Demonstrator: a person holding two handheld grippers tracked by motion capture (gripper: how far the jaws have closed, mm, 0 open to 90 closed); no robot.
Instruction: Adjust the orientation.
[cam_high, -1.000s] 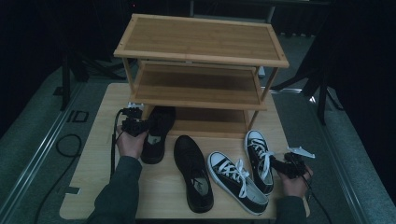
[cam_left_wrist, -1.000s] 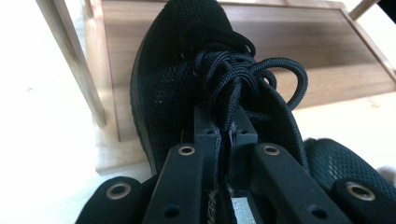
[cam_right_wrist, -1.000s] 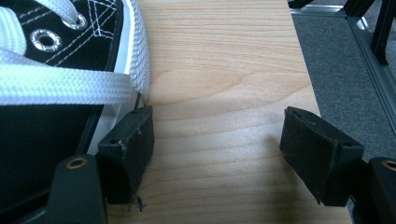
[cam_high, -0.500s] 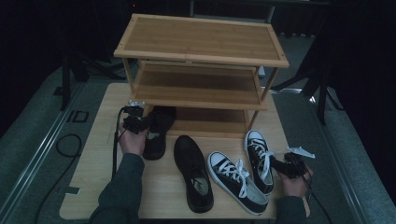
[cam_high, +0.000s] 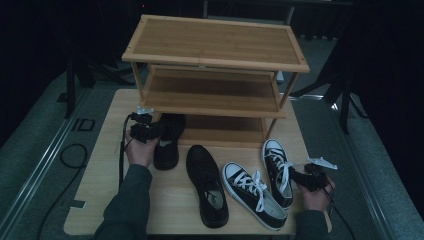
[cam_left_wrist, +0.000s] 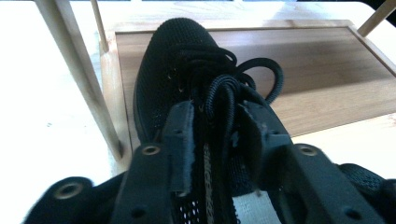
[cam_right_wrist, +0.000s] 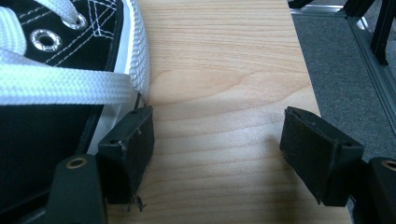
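Mesh shoe (cam_left_wrist: 182, 70), blk, rounded toe

Black mesh shoe (cam_high: 167, 140) with black laces: upright on its sole, toe resting on the lowest board of the wooden rack (cam_high: 215, 70), heel out on the table (cam_high: 100, 165). In the left gripper view the shoe (cam_left_wrist: 187, 79) points away, laces looped loosely over the tongue, a white patch showing at the heel.

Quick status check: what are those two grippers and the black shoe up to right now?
Left gripper jaws just opening, astride black mesh sneaker tongue. Sneaker toe on wooden rack's bottom shelf. Right gripper open beside black-and-white canvas sneaker. Nothing blocking.
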